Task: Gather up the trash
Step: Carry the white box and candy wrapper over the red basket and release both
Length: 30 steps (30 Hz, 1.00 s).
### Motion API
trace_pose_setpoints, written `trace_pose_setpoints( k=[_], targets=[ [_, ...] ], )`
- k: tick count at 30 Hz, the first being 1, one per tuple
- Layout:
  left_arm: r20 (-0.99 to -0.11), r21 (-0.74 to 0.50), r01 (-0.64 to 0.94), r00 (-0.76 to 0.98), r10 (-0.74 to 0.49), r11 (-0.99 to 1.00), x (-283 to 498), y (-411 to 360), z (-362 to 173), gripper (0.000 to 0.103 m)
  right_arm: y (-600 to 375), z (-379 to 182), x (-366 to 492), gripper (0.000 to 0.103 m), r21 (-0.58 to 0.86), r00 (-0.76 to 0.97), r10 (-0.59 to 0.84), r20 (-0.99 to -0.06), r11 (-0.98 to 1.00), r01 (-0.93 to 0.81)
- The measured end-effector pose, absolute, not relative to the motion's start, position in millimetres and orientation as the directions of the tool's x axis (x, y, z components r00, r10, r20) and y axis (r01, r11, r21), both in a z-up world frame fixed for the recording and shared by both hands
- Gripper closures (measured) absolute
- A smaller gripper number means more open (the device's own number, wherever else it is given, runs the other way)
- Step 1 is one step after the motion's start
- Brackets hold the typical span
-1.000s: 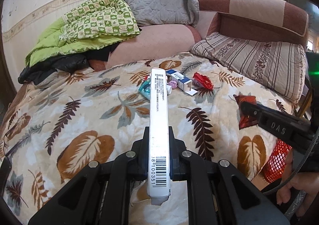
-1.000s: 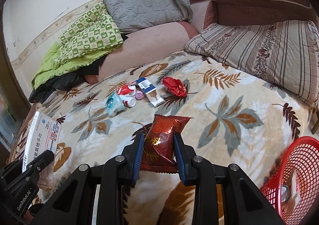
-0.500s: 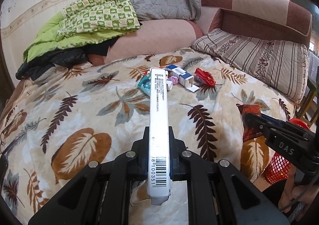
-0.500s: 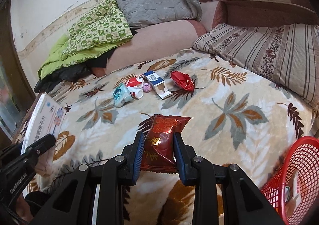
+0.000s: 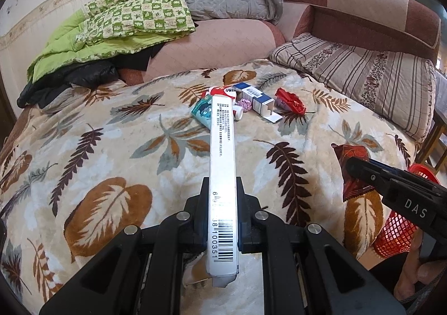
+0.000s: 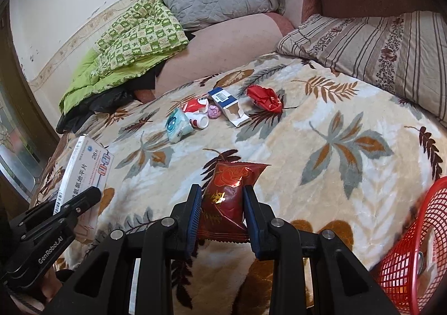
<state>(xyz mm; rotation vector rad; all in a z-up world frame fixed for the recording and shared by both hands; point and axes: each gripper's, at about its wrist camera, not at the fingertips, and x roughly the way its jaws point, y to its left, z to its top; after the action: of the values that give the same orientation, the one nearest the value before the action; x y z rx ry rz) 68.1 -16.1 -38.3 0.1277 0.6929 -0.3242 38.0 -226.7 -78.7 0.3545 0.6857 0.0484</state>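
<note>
Trash is already gripped: the left tongs (image 5: 222,203) clamp a white box (image 5: 222,175), the right tongs (image 6: 222,211) pinch a dark red wrapper (image 6: 227,197). Each load should probably swing over the red basket (image 6: 419,253), right of both tongs, before release. Ahead lie more boxes (image 6: 226,107) and a red wrapper (image 6: 264,98); nothing blocks the way.

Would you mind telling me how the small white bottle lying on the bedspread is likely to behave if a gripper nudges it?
The small white bottle lies on its side, so it will probably roll rather than slide. The plush leaf-print bedspread may slow that roll. It touches the tissue pack, which would likely block movement that way. It looks like light plastic.
</note>
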Motion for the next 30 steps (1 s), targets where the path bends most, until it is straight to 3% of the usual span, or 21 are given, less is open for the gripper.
trace_pose_setpoints(
  k=[8, 17, 30],
  targets=[
    [-0.643, 0.006, 0.382, 0.709, -0.289, 0.924, 67, -26, -32, 0.090, -236, -66, 36, 0.071, 0.337, 0.787, 0.145, -0.600, 0.938, 0.083],
    [-0.643, -0.061, 0.537, 0.624, -0.445, 0.841, 64, -58, -7, 0.090, -281, -39, 16, 0.071, 0.374, 0.817, 0.107, -0.567, 0.917, 0.140],
    [-0.669, -0.186, 0.785, 0.339, -0.661, 0.591, 19, -193, 5, 0.090, -401, -34, -97, 0.071, 0.381, 0.804, -0.102, -0.586, 0.841, 0.384]
  ],
)
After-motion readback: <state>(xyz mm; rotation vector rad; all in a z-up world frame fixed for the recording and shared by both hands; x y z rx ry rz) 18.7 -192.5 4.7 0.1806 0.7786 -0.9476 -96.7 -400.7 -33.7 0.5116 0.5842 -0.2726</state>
